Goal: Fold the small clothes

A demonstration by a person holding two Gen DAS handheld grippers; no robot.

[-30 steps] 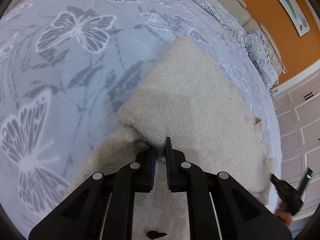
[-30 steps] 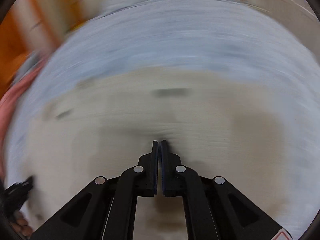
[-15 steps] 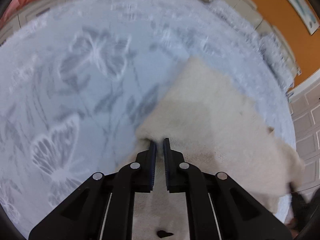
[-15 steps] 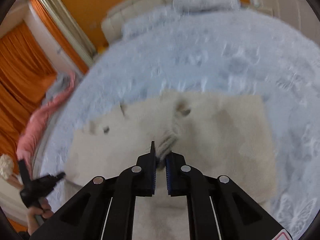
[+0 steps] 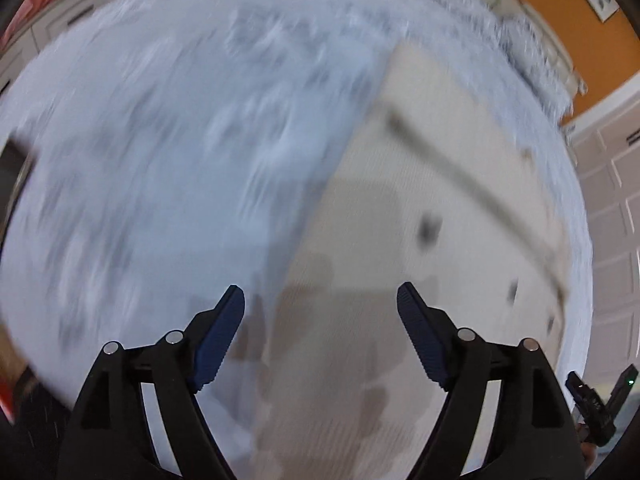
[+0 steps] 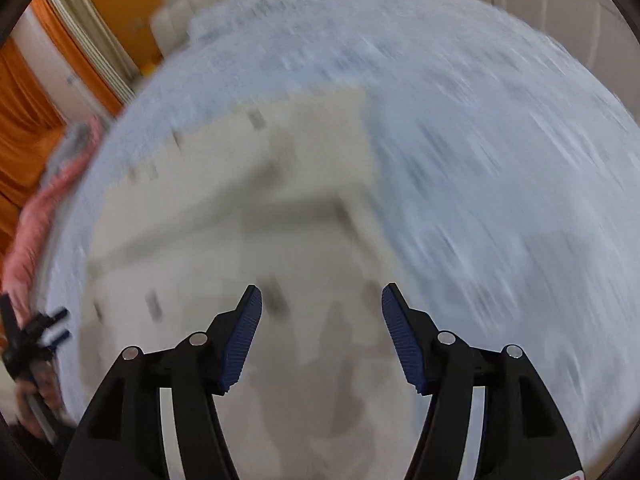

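Note:
A cream knitted garment lies flat and folded on the blue-grey butterfly bedspread; it also shows in the right wrist view. Both views are motion-blurred. My left gripper is open and empty, above the garment's near left edge. My right gripper is open and empty, above the garment's near right part. Each gripper shows at the edge of the other's view: the right one, the left one.
Cream headboard and pillows at the far end of the bed, orange wall behind. White panelled cupboards stand on the right. A pink cloth lies by the bed's left edge. Orange curtains hang on the left.
Both grippers have opened and let go of the garment, which now lies flat. Both have pulled back and up from it, and the views are blurred by motion.

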